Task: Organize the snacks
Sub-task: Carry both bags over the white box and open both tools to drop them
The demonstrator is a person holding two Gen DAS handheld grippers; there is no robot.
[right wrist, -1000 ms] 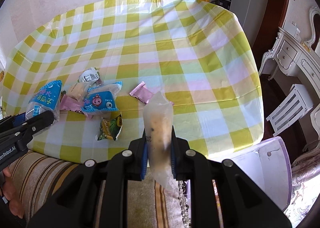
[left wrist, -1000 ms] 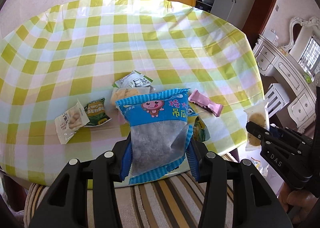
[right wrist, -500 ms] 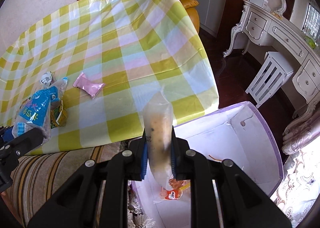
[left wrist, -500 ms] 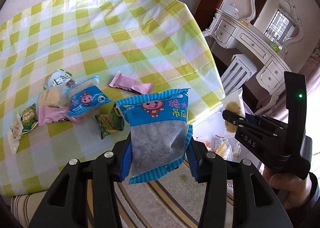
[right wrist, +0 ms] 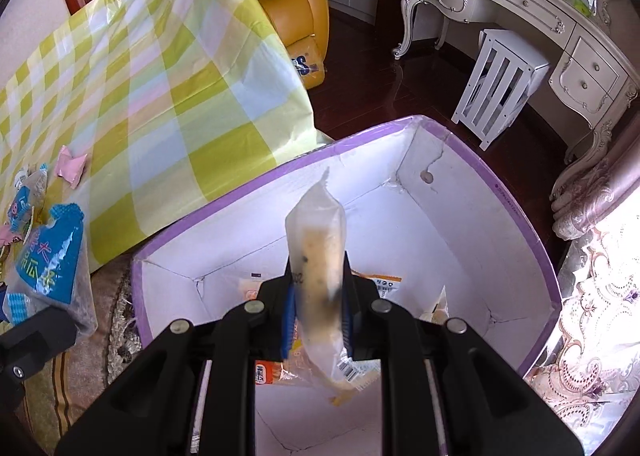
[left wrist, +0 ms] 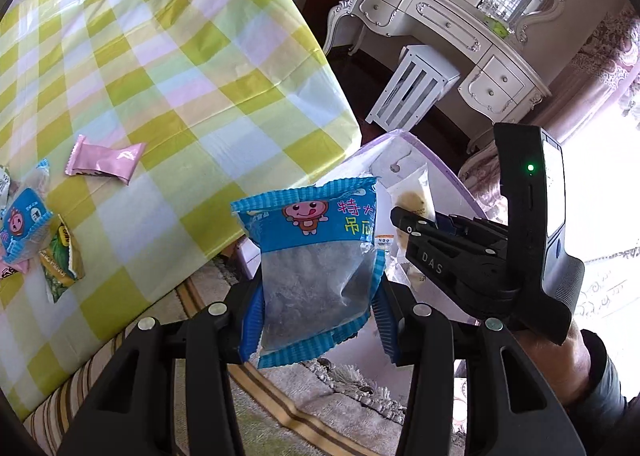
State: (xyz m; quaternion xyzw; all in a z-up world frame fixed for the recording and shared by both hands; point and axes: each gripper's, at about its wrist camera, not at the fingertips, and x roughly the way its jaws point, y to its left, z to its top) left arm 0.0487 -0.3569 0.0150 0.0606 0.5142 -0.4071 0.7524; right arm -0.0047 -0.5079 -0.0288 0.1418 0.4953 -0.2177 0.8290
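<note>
— Over the open box (right wrist: 516,216), beside the table (left wrist: 168,68), what is being carried?

— Two snacks are being carried. A blue snack packet (left wrist: 316,256) is clamped by its side edges in the jaws of the left gripper (left wrist: 316,308). A clear pastry packet (right wrist: 320,268) is pinched upright in the nearly closed jaws of the right gripper (right wrist: 318,320), directly above the box's white interior.

— How is the drop best done?

— By judgement, the right jaws should be released only while the clear packet hangs well inside the purple rim, so that it is not caught on the wall. The blue packet is seen near the box's table-side edge rather than over its middle; it should be brought further across before the left jaws are released. The two grippers are close together, so a staggered release is advised, one packet after the other.

— What is held in the box already?

— A few wrapped snacks are seen on its floor, among them orange-and-white packets (right wrist: 384,284) partly hidden behind the right gripper. An exact count cannot be given.

— And what is left on the table?

— A pink wrapper (left wrist: 104,160) is lying alone on the checked cloth. Nearer the table's edge, a second blue packet (left wrist: 24,228) and a green packet (left wrist: 60,260) are lying just beside one another.
</note>
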